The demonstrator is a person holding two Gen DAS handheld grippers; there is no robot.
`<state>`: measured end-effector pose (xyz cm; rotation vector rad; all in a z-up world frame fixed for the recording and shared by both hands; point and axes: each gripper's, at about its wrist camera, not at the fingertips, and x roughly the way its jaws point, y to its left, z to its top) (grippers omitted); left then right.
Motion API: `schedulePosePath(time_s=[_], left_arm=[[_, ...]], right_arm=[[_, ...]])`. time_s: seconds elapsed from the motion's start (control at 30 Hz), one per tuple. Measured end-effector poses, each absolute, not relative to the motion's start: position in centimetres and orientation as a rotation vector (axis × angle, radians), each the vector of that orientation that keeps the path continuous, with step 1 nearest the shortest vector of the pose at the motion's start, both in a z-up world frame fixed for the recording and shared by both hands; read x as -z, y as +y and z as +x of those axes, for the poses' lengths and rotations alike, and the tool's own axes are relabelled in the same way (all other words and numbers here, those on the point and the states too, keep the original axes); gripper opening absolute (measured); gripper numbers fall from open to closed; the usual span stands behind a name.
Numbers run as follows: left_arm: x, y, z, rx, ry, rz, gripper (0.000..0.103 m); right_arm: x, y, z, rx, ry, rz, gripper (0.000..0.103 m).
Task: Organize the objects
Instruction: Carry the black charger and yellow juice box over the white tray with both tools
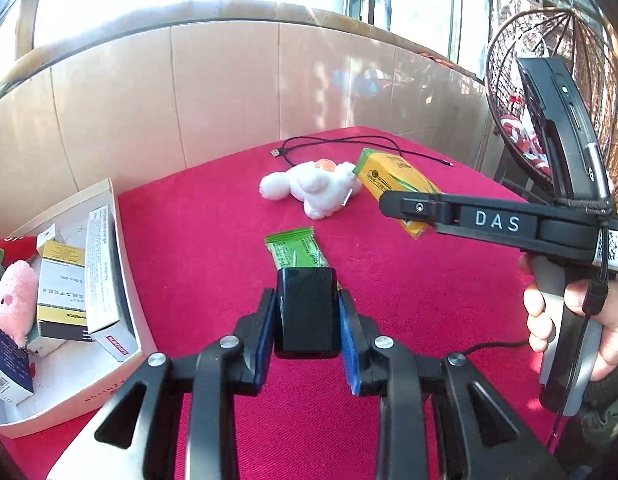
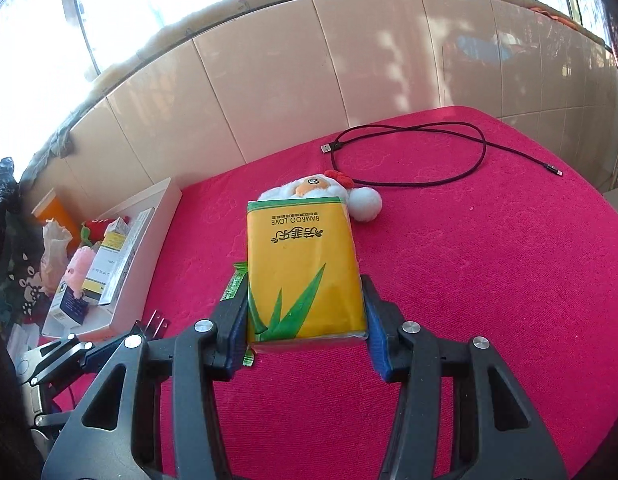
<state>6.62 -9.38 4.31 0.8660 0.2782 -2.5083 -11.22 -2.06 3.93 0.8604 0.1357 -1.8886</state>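
We hold a black charger (image 1: 306, 312) clamped in our left jaws and a yellow tissue pack (image 2: 305, 268) in our right, medicine boxes (image 1: 61, 292) already boxed left of them, the plush (image 1: 317, 188), cable (image 2: 409, 152) and green sachet (image 1: 295, 250) beyond them waiting.

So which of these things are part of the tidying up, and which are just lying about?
Part of the job:
black charger in left tongs
yellow tissue pack in right tongs
white box
green sachet
white plush
USB cable

Lying about:
wicker chair
orange container
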Motion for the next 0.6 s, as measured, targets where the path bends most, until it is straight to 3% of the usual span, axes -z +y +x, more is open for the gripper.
schedulePosePath(time_s=[0.6], left_arm=[[-6.2,-12.0,9.7,2.429,0.32,0.737,0.029]], right_arm=[[-6.6,-2.9,-7.6,1.805,0.159,0.785,0.049]])
